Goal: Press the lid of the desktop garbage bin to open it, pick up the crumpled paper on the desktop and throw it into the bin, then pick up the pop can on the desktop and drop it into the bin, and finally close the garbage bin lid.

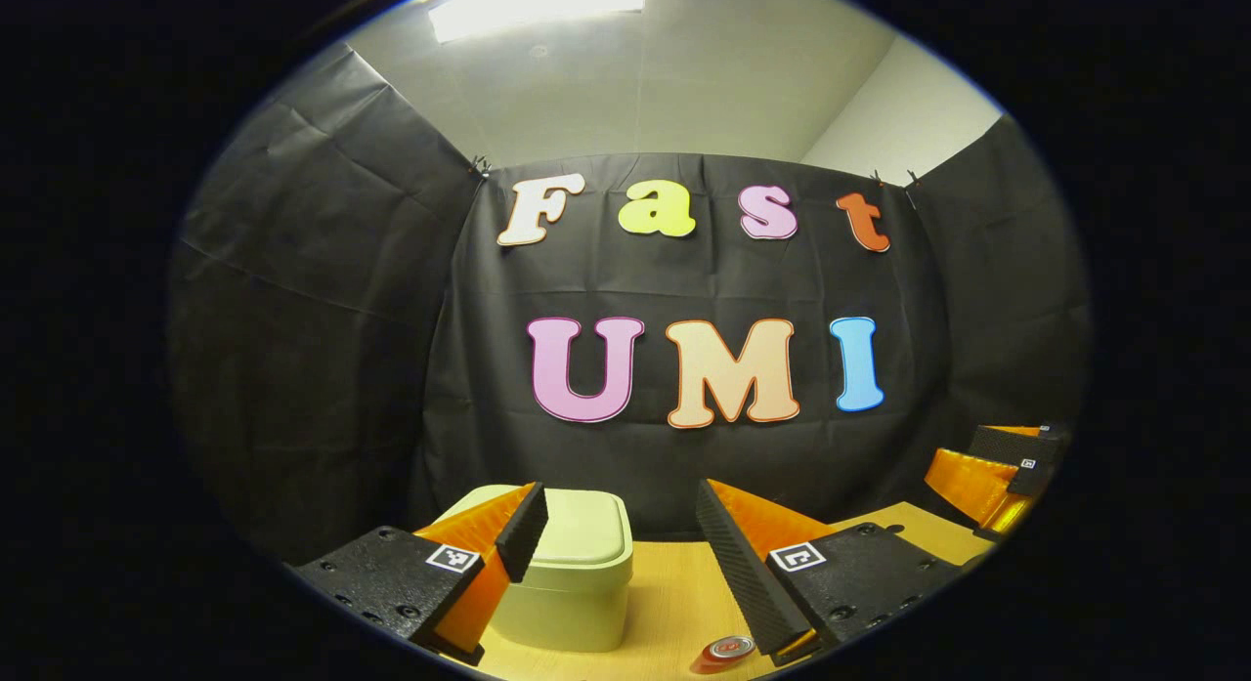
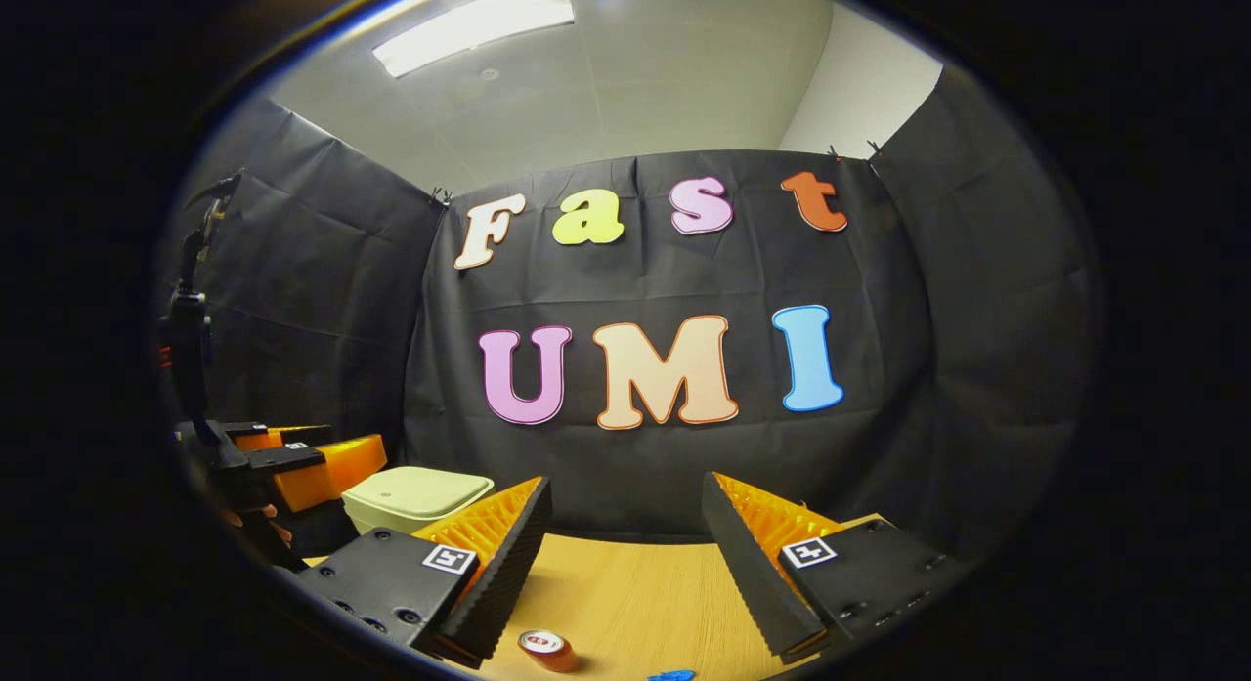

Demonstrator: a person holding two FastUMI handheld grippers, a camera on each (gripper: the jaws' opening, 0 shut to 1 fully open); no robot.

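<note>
Bin (image 1: 577, 574) and lid (image 1: 584, 530) are seen closed, so the opening press is judged not yet made. In the left gripper view, the left gripper (image 1: 625, 534) is held with jaws spread wide and empty; the lid lies just ahead, partly behind the left-hand finger, so this gripper is judged nearer for the press. In the right gripper view, the right gripper (image 2: 625, 534) is likewise spread wide and empty, with the bin well off to the left of its jaws. The pop can (image 2: 547, 650) rests on the desktop (image 2: 635, 583) below the left-hand finger. Crumpled paper cannot be made out.
</note>
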